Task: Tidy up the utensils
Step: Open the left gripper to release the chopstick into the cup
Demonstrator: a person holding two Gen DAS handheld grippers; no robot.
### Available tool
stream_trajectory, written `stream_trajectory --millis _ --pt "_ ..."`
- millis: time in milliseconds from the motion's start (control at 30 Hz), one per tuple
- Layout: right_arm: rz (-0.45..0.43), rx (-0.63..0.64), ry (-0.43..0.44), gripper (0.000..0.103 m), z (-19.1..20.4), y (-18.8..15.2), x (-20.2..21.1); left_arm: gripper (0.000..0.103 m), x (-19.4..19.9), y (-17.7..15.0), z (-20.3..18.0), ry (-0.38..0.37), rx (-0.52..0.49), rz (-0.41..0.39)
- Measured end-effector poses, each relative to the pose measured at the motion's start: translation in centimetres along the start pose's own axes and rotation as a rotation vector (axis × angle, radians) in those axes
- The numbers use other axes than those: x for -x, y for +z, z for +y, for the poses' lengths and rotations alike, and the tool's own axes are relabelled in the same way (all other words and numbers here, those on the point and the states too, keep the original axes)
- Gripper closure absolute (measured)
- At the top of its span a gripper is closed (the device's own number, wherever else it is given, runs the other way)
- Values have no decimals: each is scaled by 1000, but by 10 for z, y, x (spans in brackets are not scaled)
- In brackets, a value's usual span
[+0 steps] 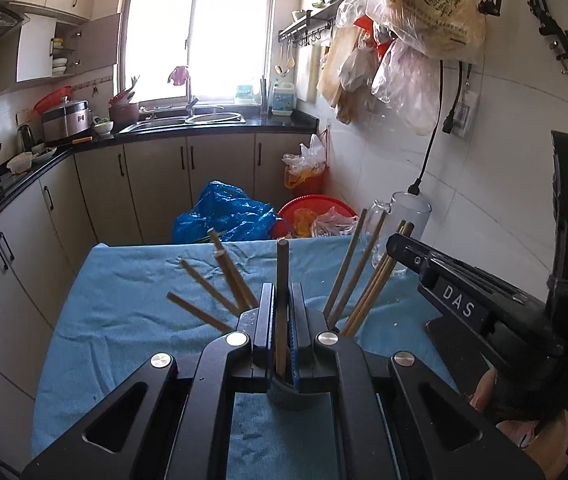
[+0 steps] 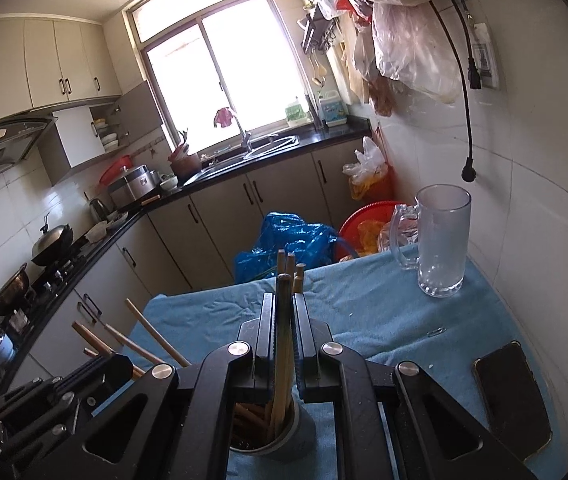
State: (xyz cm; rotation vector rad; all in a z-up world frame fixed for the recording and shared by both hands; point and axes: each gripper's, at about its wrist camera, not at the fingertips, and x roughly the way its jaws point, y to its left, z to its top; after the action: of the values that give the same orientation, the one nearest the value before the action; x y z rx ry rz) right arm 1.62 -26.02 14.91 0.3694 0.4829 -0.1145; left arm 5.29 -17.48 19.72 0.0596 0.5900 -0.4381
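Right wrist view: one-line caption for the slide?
Right tongs shut on a chopstick above the holder of chopsticks on the blue cloth; glass mug stands beyond.

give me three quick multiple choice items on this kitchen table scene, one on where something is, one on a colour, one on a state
1. Where does the glass mug stand?
A. on the cloth near the wall
B. in the sink
C. on the stove

2. What colour is the cloth on the table?
A. red
B. light blue
C. white

3. How is the right gripper?
A. wide open, nothing in it
B. shut on a chopstick
C. shut on the phone

Key:
1 A, the mug stands upright on the cloth by the tiled wall.
2 B, the cloth is light blue in both views.
3 B, its jaws pinch a chopstick that reaches down into the holder cup.
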Motion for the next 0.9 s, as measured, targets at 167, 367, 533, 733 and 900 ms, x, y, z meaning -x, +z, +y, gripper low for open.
stream_trajectory --millis 167,367,533,733,900 --pt "13 -5 1 95 -4 1 -1 97 -1 -3 -1 8 -2 13" --pt "23 -13 7 95 -7 3 -1 97 -1 -5 -3 20 -17 21" --pt "25 -21 18 94 -6 3 -1 97 1 -5 -5 10 -19 30" --pt "31 -11 27 94 0 2 1 97 2 -7 -5 10 -16 35" --pt "18 -23 28 79 0 4 7 96 10 -8 -8 19 -24 17"
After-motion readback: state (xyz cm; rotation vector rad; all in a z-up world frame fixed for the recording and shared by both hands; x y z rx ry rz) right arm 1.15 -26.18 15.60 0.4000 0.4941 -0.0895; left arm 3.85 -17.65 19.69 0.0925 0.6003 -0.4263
